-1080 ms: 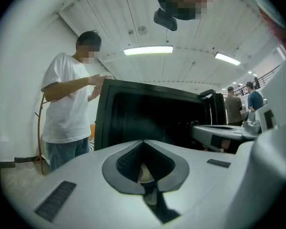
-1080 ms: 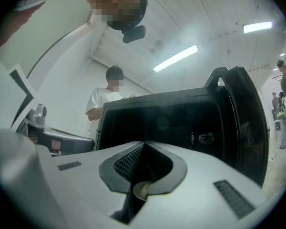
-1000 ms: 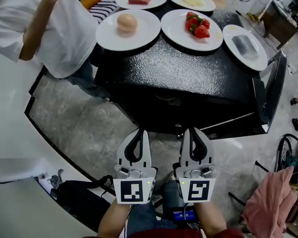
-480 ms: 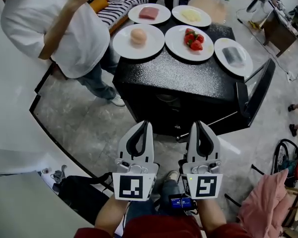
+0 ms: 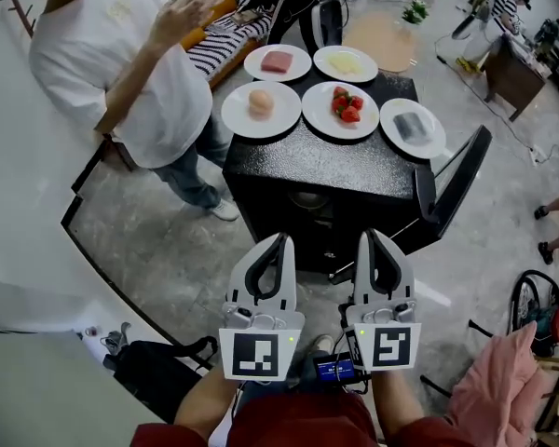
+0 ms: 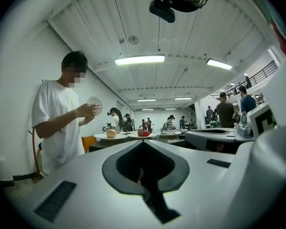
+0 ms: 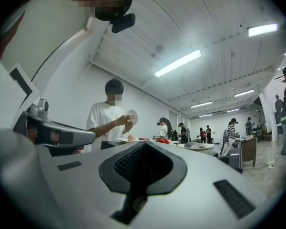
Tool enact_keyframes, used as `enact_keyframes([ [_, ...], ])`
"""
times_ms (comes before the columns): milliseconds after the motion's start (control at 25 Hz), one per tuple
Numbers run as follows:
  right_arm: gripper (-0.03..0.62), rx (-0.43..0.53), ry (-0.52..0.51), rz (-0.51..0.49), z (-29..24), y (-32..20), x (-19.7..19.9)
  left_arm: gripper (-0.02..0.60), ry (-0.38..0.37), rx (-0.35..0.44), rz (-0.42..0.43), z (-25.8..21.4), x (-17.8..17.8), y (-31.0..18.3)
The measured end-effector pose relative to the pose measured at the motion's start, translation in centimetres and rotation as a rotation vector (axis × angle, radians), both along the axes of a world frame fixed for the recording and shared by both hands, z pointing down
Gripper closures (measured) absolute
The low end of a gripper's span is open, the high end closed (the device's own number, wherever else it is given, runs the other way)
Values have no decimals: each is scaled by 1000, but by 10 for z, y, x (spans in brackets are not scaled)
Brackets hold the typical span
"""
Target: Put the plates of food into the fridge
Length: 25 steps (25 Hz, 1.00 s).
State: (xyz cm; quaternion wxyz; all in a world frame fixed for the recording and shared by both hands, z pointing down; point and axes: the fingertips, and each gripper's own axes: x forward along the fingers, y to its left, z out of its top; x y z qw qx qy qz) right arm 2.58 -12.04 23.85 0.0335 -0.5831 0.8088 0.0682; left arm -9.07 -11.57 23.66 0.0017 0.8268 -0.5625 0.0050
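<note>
A small black fridge [image 5: 321,170] stands ahead with its door [image 5: 452,189] swung open to the right. On its top sit several white plates: a bun [image 5: 261,110], strawberries [image 5: 341,110], a grey item [image 5: 412,127], pink meat [image 5: 278,62] and a yellow food [image 5: 346,62]. My left gripper [image 5: 278,240] and right gripper [image 5: 368,236] are side by side in front of the fridge, apart from it, both shut and empty. In the left gripper view the shut jaws [image 6: 142,142] point level toward the distant plates [image 6: 110,136]. The right gripper [image 7: 144,143] also points toward them.
A person in a white T-shirt [image 5: 121,73] stands close to the fridge's left side, holding a round pale thing. A black bag [image 5: 158,371] lies on the floor at lower left. A pink cloth [image 5: 508,380] hangs at lower right. More people stand farther back.
Both grippers have risen together, still shut. The fridge and plates now look smaller and farther off. The person at the left has straightened with a hand raised.
</note>
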Motion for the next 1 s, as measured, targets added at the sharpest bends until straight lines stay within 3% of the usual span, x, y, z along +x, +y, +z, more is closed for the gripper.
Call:
enact_keyframes([
  [200, 582, -9, 6, -13, -18, 9, 2, 575, 18, -10, 15, -11, 8, 11],
  [520, 582, 74, -11, -59, -39, 31, -5, 575, 65, 41, 37, -29, 8, 25],
  [760, 582, 89, -1, -80, -37, 36, -8, 575, 46, 117, 96, -32, 5, 32],
  [880, 582, 70, -6, -102, -32, 43, -9, 575, 16, 92, 112, -22, 5, 36],
  [1000, 582, 62, -1, -103, -29, 49, -10, 575, 31, 112, 95, -21, 2, 37],
])
